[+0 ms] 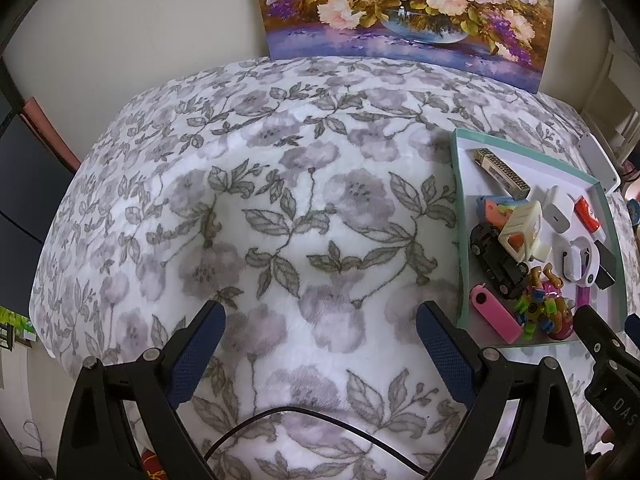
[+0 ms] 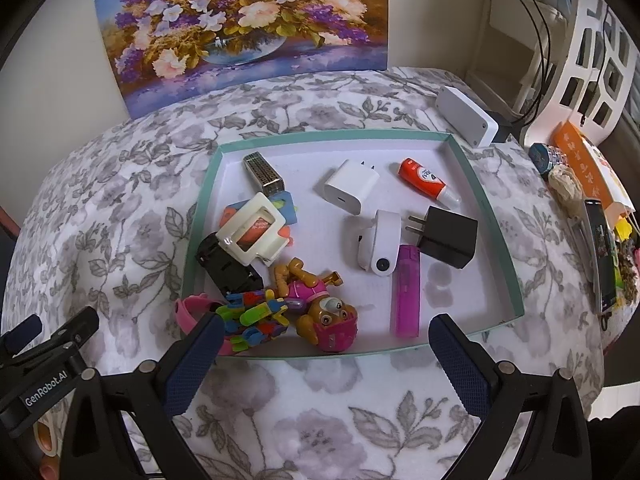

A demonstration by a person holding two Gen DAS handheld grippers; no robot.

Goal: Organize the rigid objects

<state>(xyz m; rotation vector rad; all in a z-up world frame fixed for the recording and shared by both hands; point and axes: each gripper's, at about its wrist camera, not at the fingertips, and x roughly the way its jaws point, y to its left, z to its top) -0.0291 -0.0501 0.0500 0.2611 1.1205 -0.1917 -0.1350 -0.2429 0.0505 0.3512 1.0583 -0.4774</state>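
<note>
This place looks like a room in a home. A soft plush cover with grey flowers (image 1: pixel 280 208) lies over the table. A painting of flowers in a vase (image 2: pixel 244 24) leans on the plain wall behind it. A white shelf with cut-out openings (image 2: pixel 592 52) stands at the right. A shallow box (image 2: pixel 500 216) holds toys and phone chargers.
</note>
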